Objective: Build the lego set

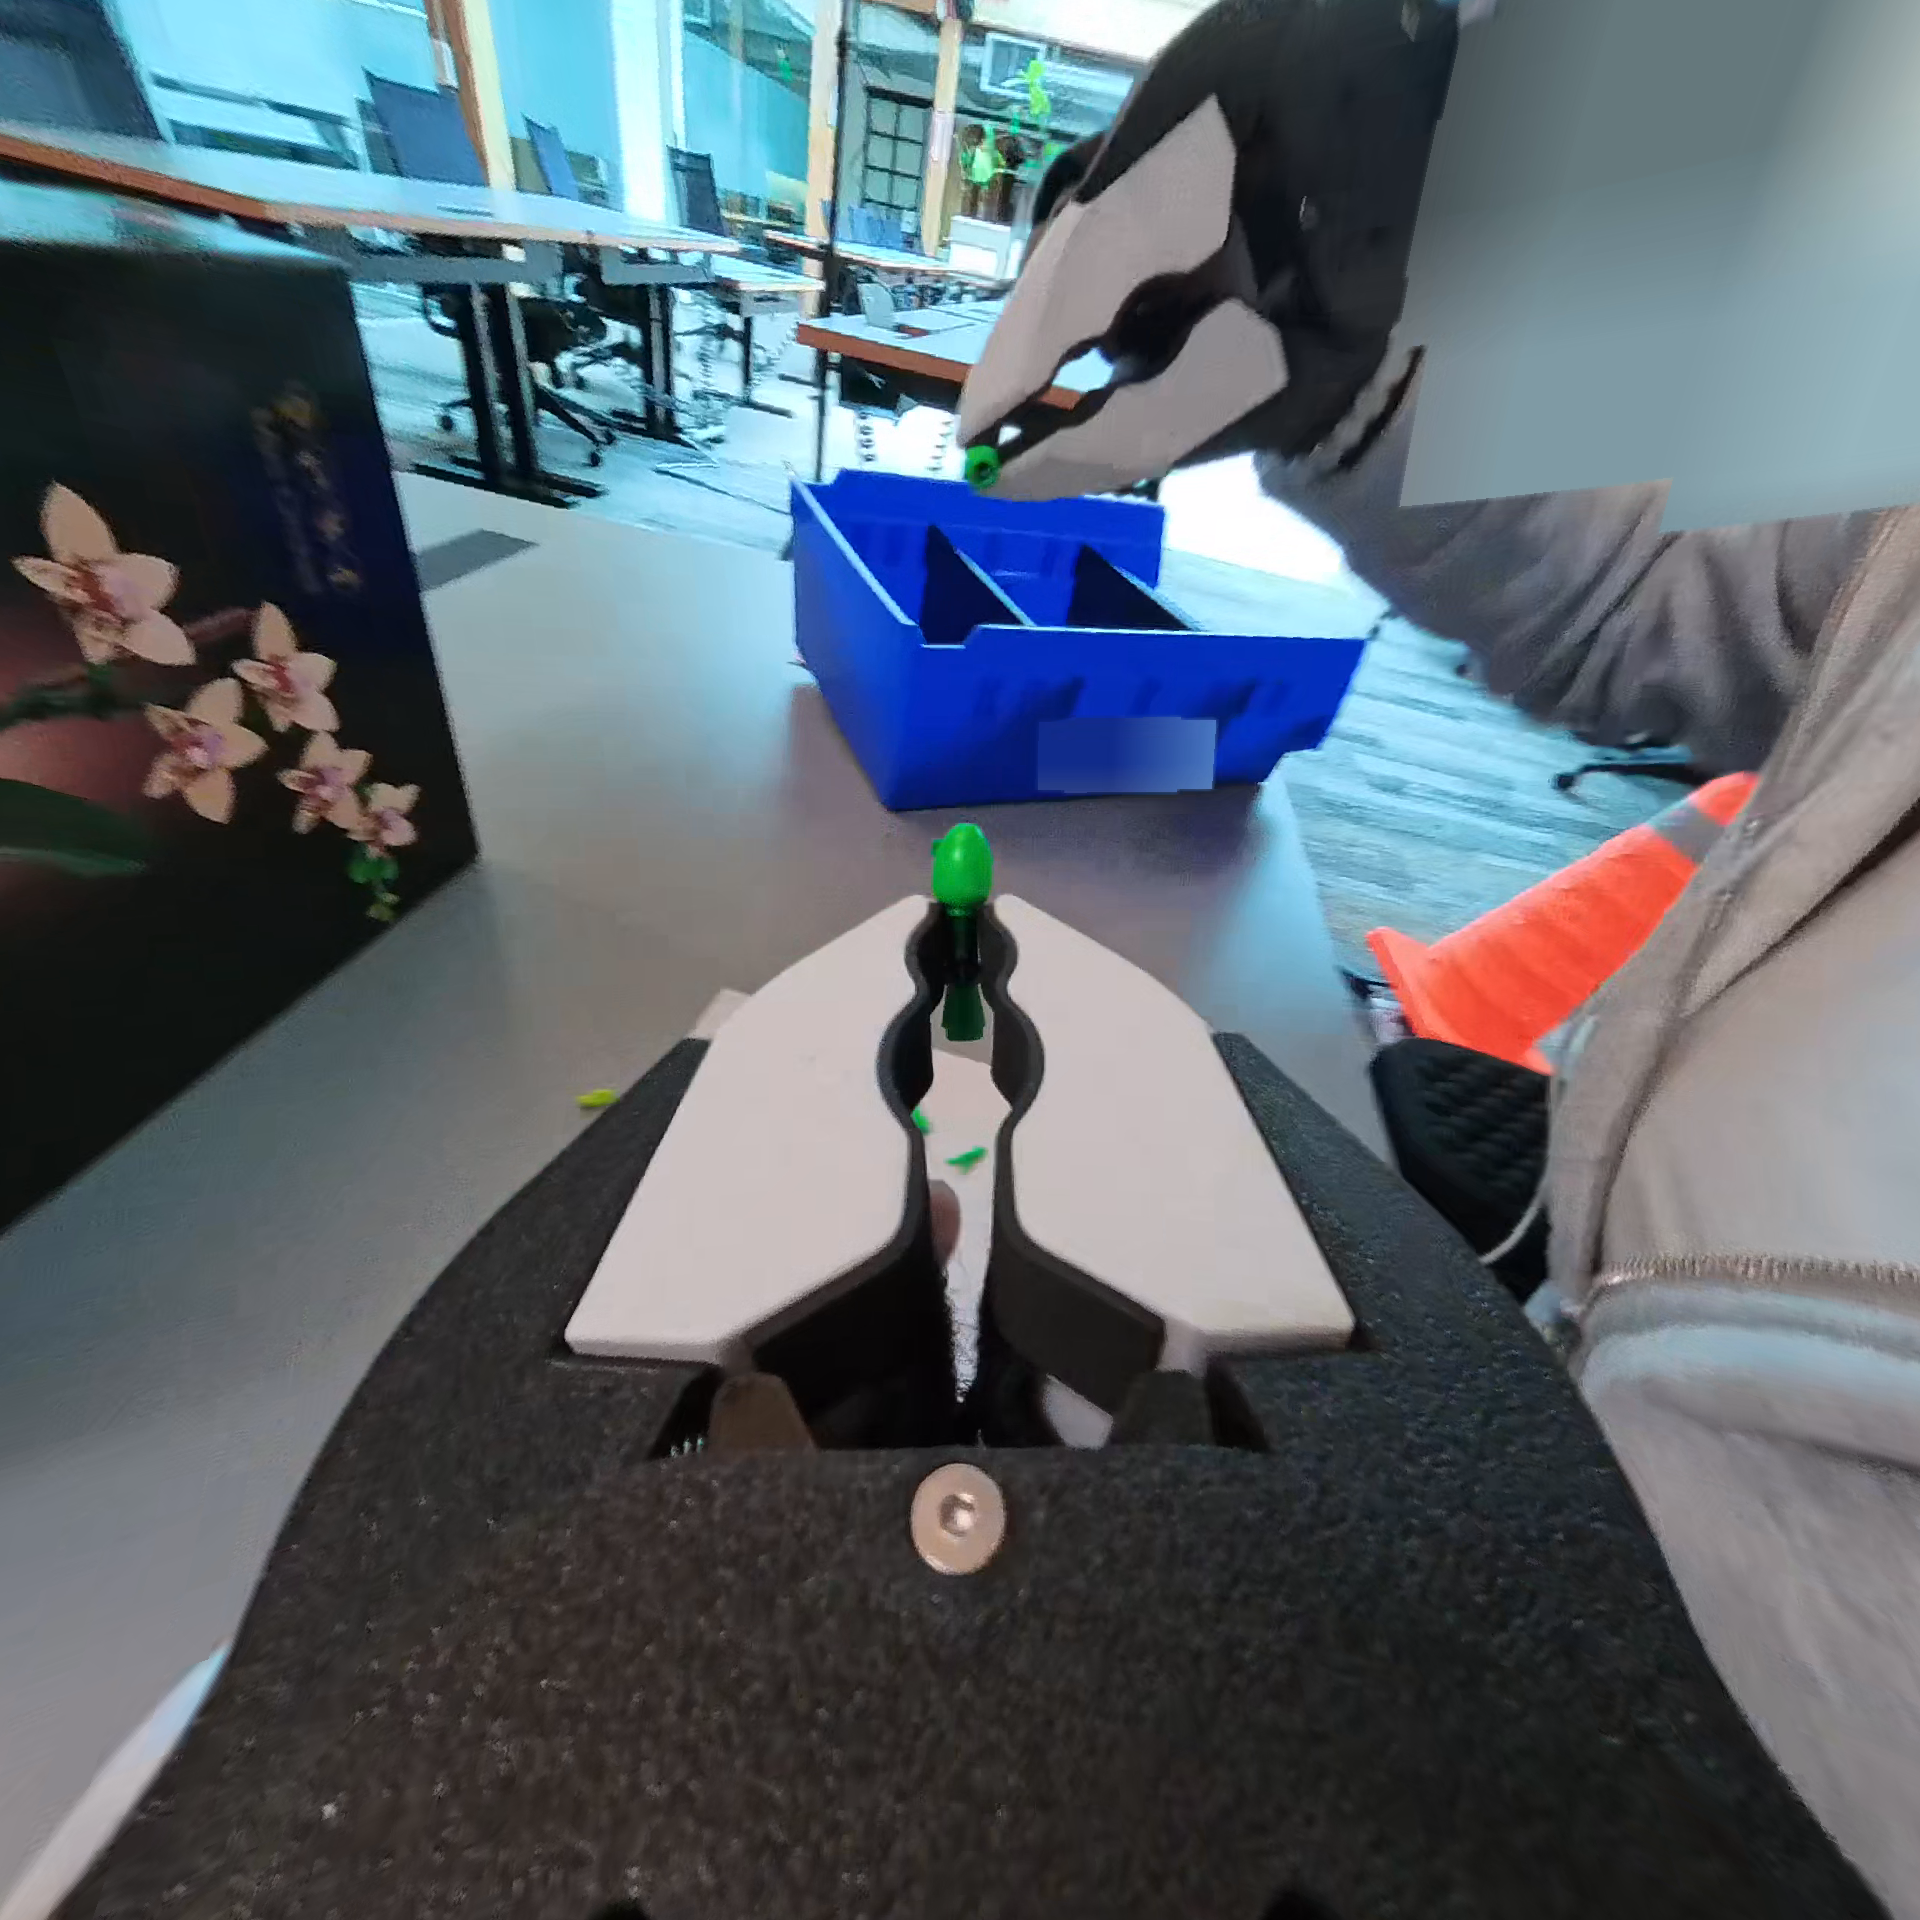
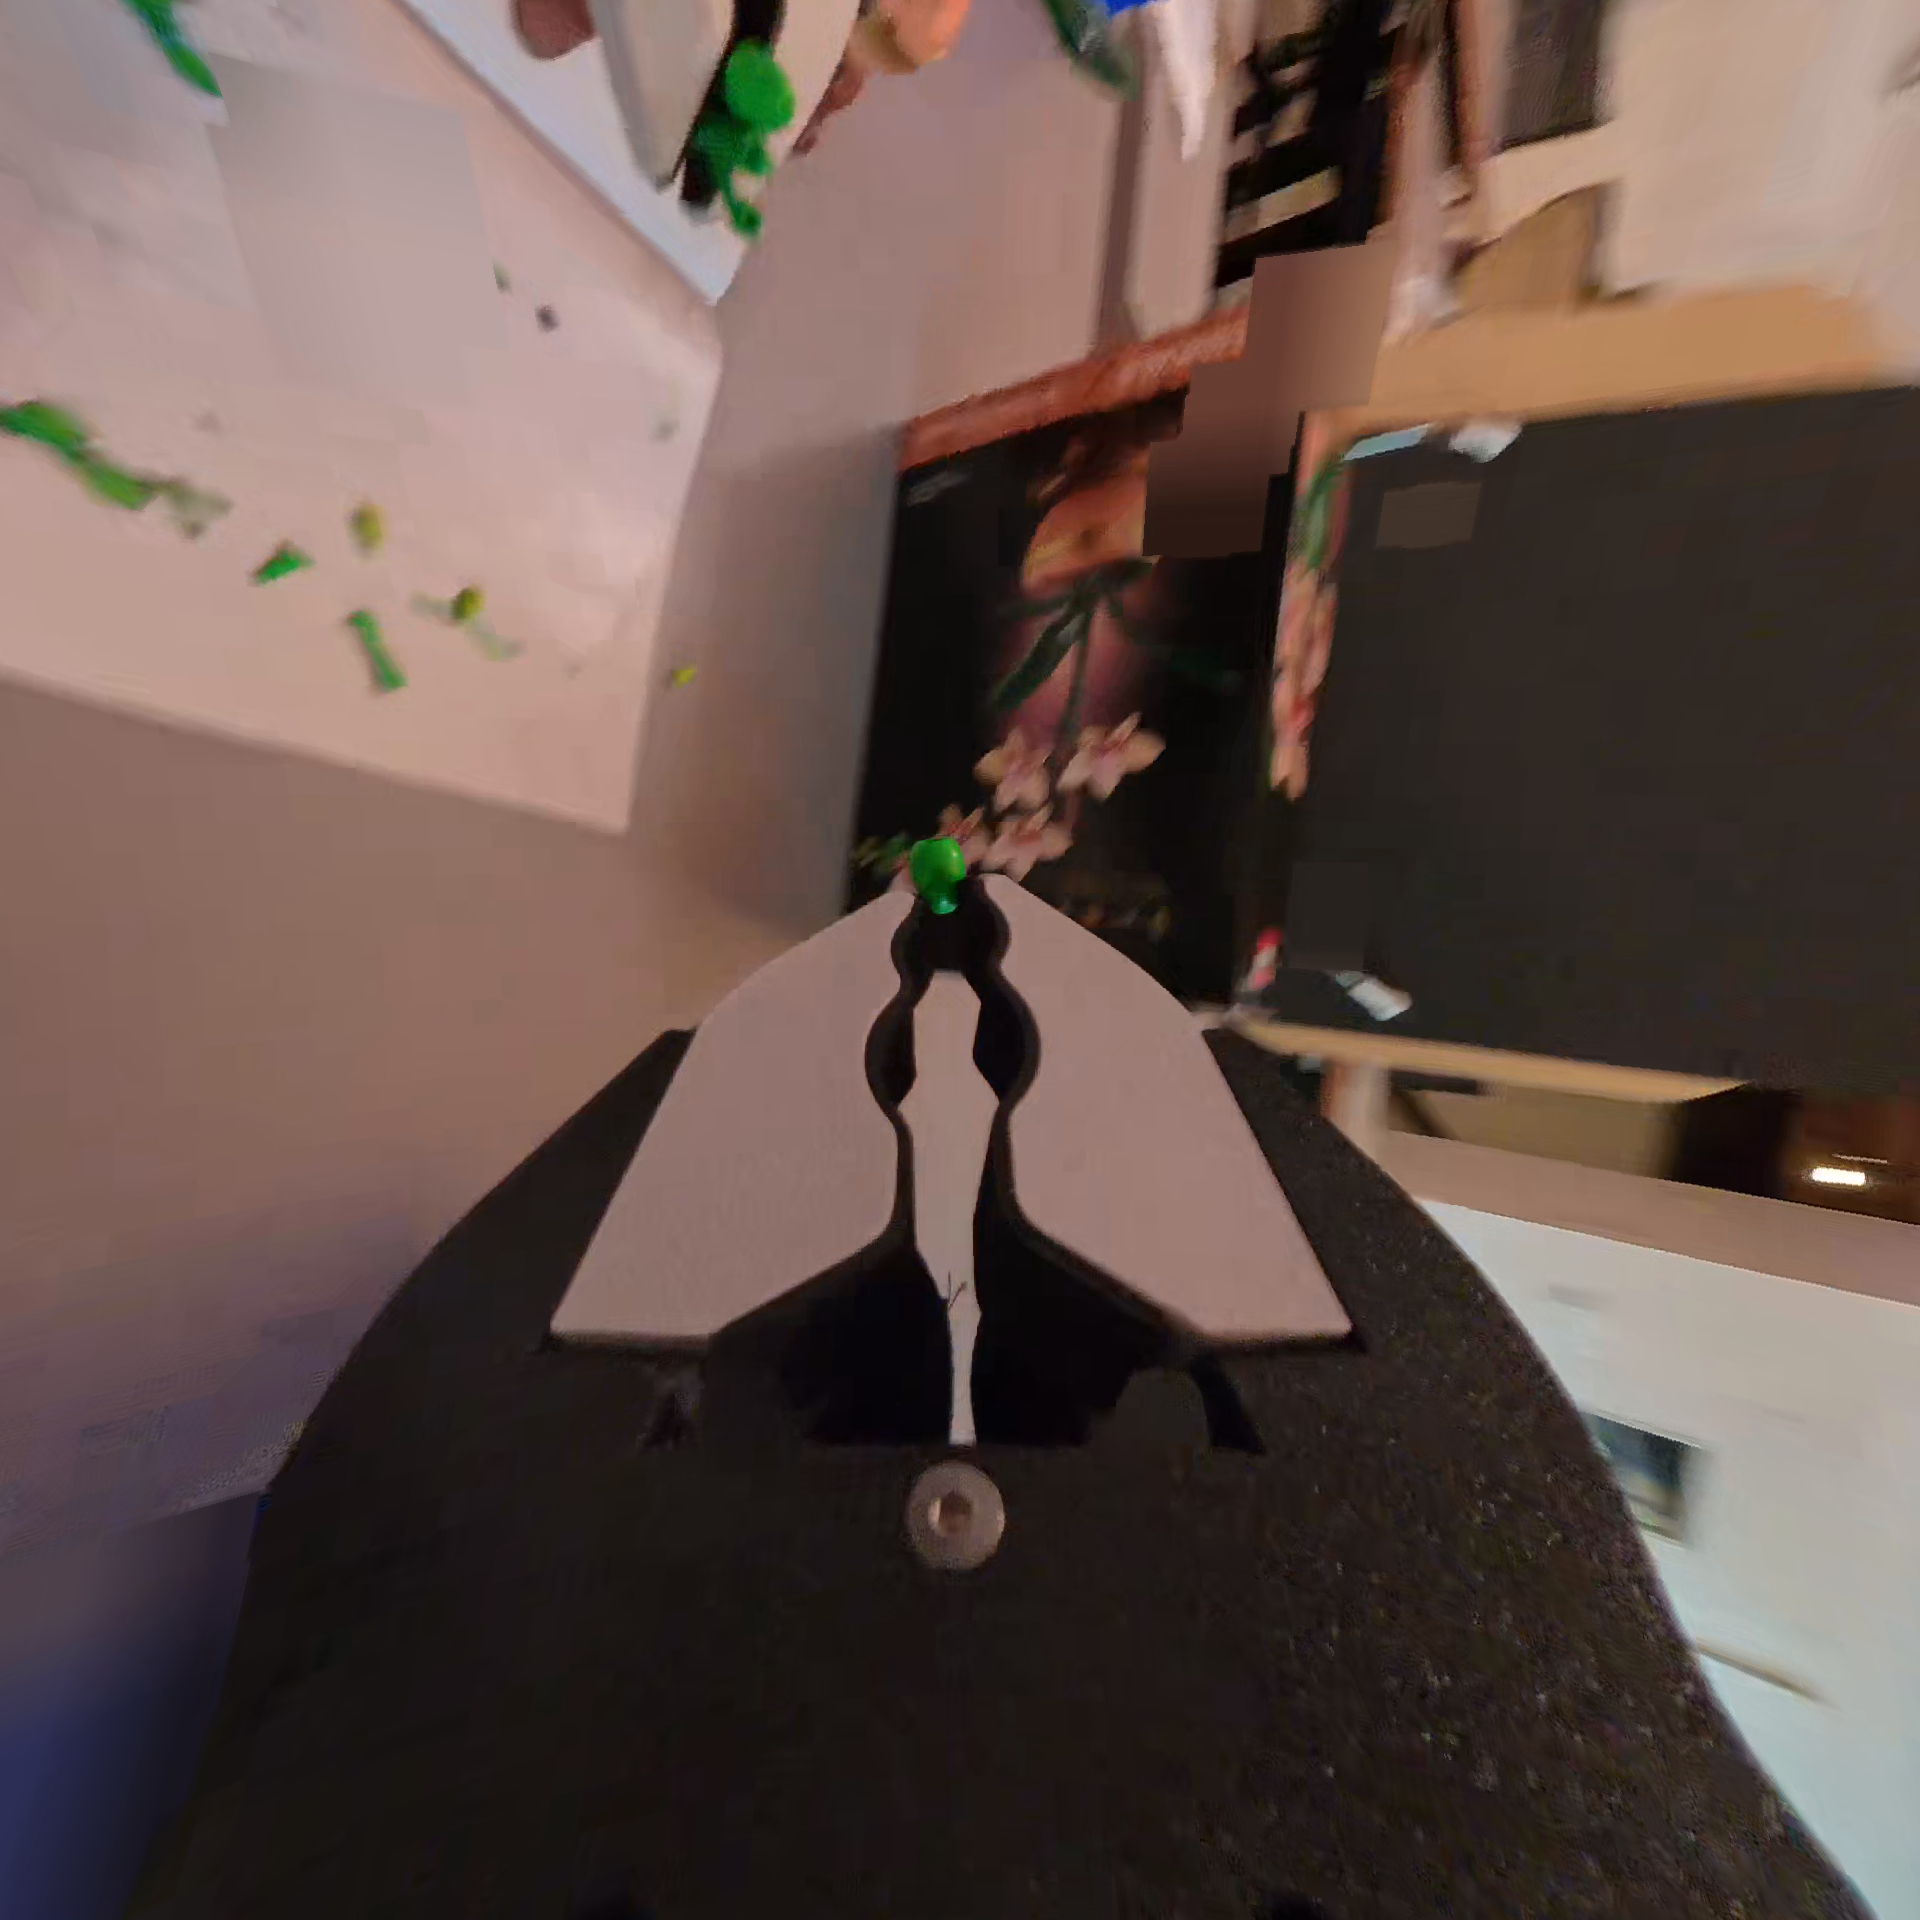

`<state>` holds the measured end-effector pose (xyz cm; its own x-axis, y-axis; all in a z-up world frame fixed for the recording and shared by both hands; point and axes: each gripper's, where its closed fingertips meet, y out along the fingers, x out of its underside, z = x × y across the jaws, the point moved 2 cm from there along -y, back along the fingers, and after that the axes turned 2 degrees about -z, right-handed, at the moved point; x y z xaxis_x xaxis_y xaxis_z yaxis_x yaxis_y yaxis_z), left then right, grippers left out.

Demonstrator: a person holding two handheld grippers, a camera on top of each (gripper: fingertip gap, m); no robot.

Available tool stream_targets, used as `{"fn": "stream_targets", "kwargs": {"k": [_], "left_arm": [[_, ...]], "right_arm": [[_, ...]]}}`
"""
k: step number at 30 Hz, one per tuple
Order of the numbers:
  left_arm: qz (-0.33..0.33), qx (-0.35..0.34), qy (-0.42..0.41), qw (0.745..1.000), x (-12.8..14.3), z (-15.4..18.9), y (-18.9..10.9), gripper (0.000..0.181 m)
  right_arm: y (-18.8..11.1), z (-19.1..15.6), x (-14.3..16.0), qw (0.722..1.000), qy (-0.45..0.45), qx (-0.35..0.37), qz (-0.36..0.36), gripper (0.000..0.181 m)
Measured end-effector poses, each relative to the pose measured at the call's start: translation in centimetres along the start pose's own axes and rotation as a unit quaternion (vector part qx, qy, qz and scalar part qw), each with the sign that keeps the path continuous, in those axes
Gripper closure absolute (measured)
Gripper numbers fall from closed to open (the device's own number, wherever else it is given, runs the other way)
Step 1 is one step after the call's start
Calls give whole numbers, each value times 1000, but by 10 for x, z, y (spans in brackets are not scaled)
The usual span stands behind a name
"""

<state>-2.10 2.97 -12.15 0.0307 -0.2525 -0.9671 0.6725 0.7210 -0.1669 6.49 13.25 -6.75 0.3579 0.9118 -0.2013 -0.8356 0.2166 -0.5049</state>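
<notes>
A: Lego box, dark cardboard printed with pale orchids (image 1: 197, 675), stands on the grey surface (image 1: 644, 727), left of the blue plastic divided bin (image 1: 1049, 644).

B: And the grippers?

A: The left gripper (image 1: 961, 909) is closed on a green stem piece topped by a rounded bud (image 1: 961, 868), in front of the bin. The right gripper (image 2: 948, 906) pinches a small green rounded piece (image 2: 937, 871) above the bin's far rim.

B: Loose parts?

A: Small green bits (image 2: 374, 649) lie on a white sheet (image 2: 436, 436).
</notes>
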Motion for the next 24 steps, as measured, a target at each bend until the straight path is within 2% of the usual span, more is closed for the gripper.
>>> {"fn": "stream_targets", "kwargs": {"k": [5,7,10,13,16,24], "left_arm": [[-14,54,-39,998,2,26,-30,177],[-26,79,-46,996,4,36,-44,176],[-33,111,-78,990,6,41,-60,177],[-25,144,-114,983,7,40,-72,177],[9,176,-145,974,2,39,-85,177],[51,191,-129,972,-6,37,-108,177]], "right_arm": [[13,-12,-84,986,-109,125,-7,176],[13,-15,-112,974,-171,146,-24,176],[13,-21,-149,963,-229,139,-18,176],[22,-19,-163,940,-310,135,-53,176],[35,-21,-175,929,-353,98,-47,176],[53,-5,-205,895,-442,59,-26,176]]}}
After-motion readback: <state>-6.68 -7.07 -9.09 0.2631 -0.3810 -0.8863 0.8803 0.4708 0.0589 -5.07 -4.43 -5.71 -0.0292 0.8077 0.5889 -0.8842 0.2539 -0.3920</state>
